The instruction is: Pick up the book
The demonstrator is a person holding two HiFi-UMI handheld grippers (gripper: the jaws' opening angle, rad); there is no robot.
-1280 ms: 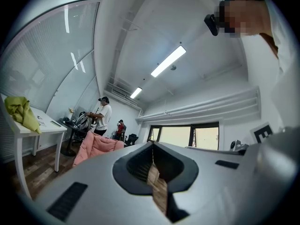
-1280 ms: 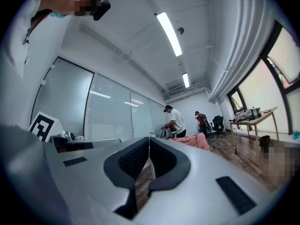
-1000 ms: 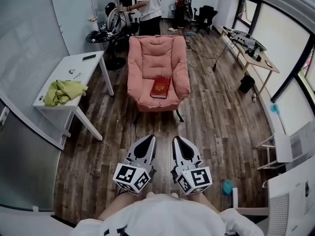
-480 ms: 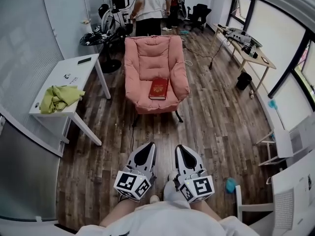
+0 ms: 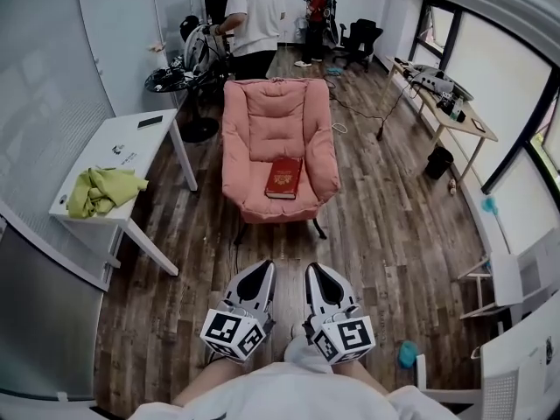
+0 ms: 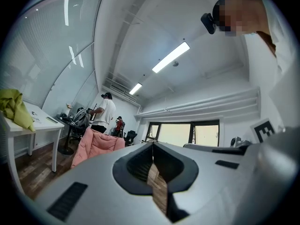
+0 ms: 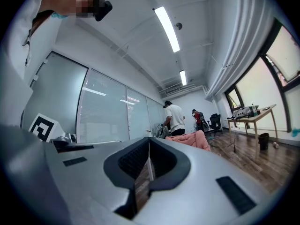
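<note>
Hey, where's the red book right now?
In the head view, the red book lies on the pink armchair's seat, right of the white table.

The book (image 5: 284,178) has a smooth cover, the armchair (image 5: 278,116) is padded matt cloth, the floor (image 5: 385,226) grainy wood planks

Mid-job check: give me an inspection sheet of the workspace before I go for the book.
Surface: pink armchair on wood floor; it holds only the book.
Job's things: red book lies flat on the armchair, untouched.
Clutter: yellow-green cloth on white table, left of the armchair.
Grippers: left gripper and right gripper both shut, empty, side by side, well short of the armchair.
Cables: black cable on the floor right of the armchair.
Surroundings: person in white shirt behind the armchair; desk at the right.
</note>
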